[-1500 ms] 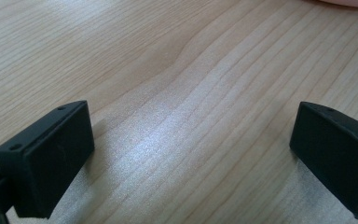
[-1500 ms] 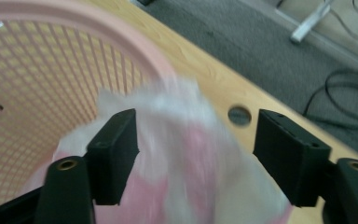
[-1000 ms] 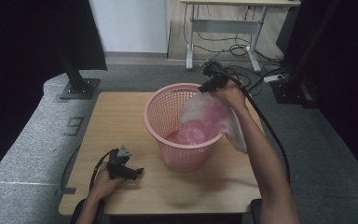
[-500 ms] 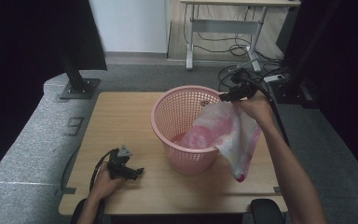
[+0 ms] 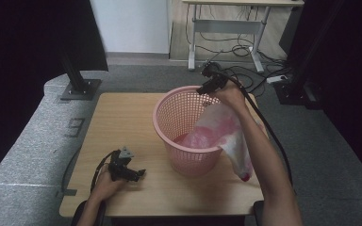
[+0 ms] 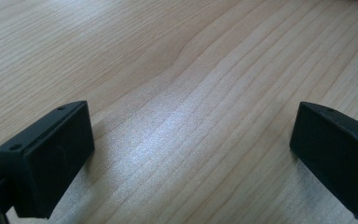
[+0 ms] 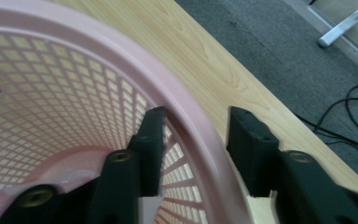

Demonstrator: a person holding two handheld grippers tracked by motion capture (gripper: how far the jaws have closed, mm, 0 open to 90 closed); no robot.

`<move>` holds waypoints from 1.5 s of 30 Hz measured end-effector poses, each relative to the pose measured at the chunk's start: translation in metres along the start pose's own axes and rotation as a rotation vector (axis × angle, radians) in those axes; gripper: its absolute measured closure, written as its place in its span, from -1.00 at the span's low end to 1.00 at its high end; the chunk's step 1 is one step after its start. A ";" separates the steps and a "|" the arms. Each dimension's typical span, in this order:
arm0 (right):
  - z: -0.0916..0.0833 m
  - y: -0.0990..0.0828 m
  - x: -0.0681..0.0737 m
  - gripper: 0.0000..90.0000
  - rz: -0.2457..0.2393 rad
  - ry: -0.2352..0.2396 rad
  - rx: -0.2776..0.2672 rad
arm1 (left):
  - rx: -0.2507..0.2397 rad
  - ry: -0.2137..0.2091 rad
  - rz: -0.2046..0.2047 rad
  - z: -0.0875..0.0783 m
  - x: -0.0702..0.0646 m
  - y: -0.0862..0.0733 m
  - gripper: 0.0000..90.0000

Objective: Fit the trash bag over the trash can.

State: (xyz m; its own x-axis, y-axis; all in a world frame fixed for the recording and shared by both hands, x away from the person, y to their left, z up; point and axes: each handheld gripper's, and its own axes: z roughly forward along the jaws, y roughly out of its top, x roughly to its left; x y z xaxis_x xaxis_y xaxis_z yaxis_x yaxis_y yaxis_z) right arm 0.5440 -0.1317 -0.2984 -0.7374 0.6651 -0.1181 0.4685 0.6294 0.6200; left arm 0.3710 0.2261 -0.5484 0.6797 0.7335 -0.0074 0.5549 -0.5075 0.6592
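Straddling far rim of pink basket (image 5: 188, 127) now with right hand-held gripper (image 7: 196, 140), jaws just closing, not yet pinching; I'm shifting from bag (image 5: 226, 136) to basket. Left hand-held gripper (image 6: 191, 154) resting released on worktop (image 5: 122, 117).

Pink lattice basket (image 5: 188, 125) stands upright, translucent pink bag (image 5: 226, 134) draped over its rim.

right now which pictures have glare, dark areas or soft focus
High view: dim, black at both sides, wooden table evenly lit. Left gripper view: pale sheen on the wood grain, near pads soft. Right gripper view: pink basket rim sharp, near tool parts slightly blurred.
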 end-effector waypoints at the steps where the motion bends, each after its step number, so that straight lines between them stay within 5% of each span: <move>1: -0.002 -0.001 0.000 0.36 0.010 -0.007 0.002 | 0.000 0.000 0.000 0.000 0.000 0.000 -1.00; 7: -0.025 -0.027 -0.012 0.62 0.148 -0.041 0.019 | 0.004 0.000 0.007 0.000 0.000 0.000 -1.00; 12: -0.047 -0.050 -0.017 0.51 0.204 -0.094 0.064 | 0.002 -0.001 0.005 0.000 0.000 0.000 -1.00; 15: -0.052 -0.051 -0.022 -0.06 0.182 -0.135 -0.002 | 0.000 -0.002 0.004 0.000 0.000 0.001 -1.00; 20: -0.037 -0.034 -0.023 -0.25 0.103 -0.106 -0.082 | 0.000 -0.002 0.004 0.000 0.000 0.000 -1.00; 24: -0.016 -0.024 -0.023 0.06 0.116 -0.014 -0.054 | -0.001 0.002 -0.001 0.001 0.000 0.001 -1.00; 27: -0.012 -0.027 -0.023 0.50 0.114 -0.085 -0.025 | -0.001 0.005 -0.005 0.001 -0.001 0.001 -1.00; 35: -0.034 -0.048 -0.025 0.62 0.302 -0.050 -0.009 | 0.000 0.014 -0.013 0.002 -0.002 0.003 -1.00; 40: -0.040 -0.056 -0.023 0.63 0.307 -0.052 -0.008 | 0.012 -0.002 0.004 0.001 -0.001 0.002 -1.00; 45: -0.043 -0.059 -0.023 0.00 0.242 -0.079 -0.050 | 0.066 -0.010 0.013 -0.002 -0.002 0.006 -1.00</move>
State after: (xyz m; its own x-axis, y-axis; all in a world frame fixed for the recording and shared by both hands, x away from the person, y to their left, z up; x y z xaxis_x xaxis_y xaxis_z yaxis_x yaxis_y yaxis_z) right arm 0.5122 -0.2019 -0.2987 -0.5655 0.8245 -0.0203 0.6009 0.4287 0.6746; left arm 0.3722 0.2229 -0.5431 0.6917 0.7222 -0.0063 0.5760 -0.5464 0.6080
